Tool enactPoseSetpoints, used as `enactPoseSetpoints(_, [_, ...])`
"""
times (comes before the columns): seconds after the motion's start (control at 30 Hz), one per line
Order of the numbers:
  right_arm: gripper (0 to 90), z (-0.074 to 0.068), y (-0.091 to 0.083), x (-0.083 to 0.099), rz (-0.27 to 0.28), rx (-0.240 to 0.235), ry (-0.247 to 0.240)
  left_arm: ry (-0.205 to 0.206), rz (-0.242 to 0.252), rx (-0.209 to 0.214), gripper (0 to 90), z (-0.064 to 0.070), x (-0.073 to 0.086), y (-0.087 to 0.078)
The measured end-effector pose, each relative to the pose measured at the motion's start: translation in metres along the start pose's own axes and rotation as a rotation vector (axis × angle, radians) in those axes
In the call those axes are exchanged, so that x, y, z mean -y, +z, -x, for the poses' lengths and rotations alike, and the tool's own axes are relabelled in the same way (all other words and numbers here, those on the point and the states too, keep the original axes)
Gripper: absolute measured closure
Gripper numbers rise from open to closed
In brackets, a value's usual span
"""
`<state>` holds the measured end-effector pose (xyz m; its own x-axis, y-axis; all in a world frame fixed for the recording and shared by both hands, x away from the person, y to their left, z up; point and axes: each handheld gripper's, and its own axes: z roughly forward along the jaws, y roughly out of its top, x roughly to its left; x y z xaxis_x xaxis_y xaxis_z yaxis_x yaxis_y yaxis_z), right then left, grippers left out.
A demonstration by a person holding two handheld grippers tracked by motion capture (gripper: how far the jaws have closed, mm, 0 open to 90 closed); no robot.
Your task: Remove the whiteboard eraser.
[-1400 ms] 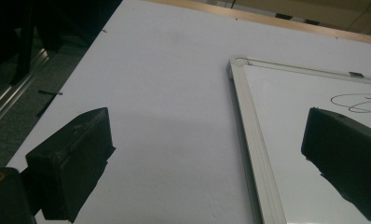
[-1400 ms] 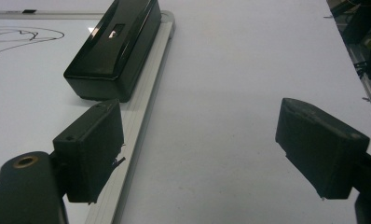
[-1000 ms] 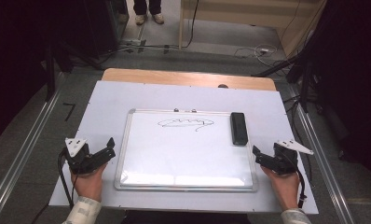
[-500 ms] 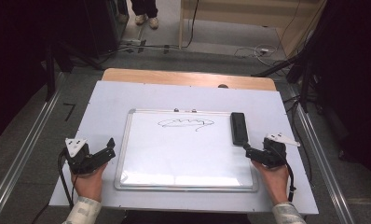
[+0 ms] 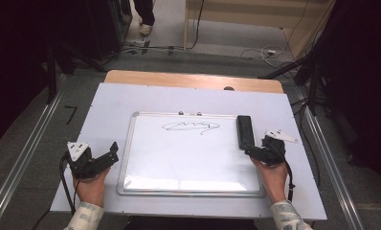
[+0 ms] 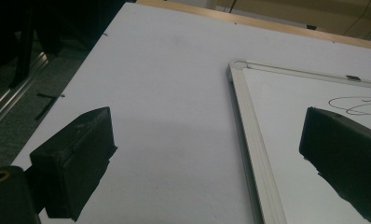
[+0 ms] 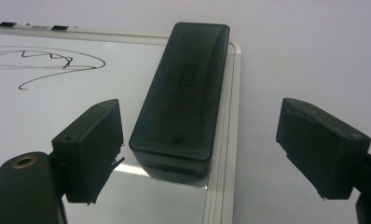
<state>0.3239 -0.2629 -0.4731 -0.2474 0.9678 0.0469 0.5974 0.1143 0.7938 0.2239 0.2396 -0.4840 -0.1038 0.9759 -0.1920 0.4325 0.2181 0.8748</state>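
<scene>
Whiteboard (image 5: 188, 158): one, laid flat on the table (image 5: 107, 103).
Eraser (image 7: 183, 93): one, at the board's right edge.
Scribble (image 5: 191, 127): one.
Right gripper (image 7: 200, 154): jaws wide, nothing held, eraser just ahead.
Left gripper (image 6: 207, 154): jaws wide, nothing held.

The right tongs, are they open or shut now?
Open: the right tongs have jaws wide apart, with the black eraser lying untouched between them.

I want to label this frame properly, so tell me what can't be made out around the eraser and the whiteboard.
- Eraser label: too small and blurred to read in the right gripper view.
- Eraser underside: hidden against the whiteboard.
- Scribble: cut off by the right edge and the jaw in the left gripper view.
- Right gripper: in the high view, too small to tell whether it touches the eraser.
</scene>
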Motion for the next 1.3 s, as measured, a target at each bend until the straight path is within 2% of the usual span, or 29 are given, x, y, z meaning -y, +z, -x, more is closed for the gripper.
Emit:
enactPoseSetpoints(0.43, [15.5,-0.009,0.019,-0.010,-0.002,0.019,0.017,-0.005,-0.006,-0.001,3.6,-0.002,0.000,0.001])
enactPoseSetpoints(0.67, [18.4,-0.011,0.030,-0.012,-0.016,0.031,-0.002,-0.002,-0.008,-0.002,3.7,-0.002,0.001,0.001])
enactPoseSetpoints(1.13, [21.1,-0.009,0.051,-0.020,-0.054,0.049,-0.001,-0.003,-0.014,-0.004,3.7,-0.002,0.002,0.003])
enactPoseSetpoints(1.3, [21.6,-0.008,0.056,-0.023,-0.069,0.050,0.015,0.000,-0.017,-0.003,3.7,-0.002,0.002,0.004])
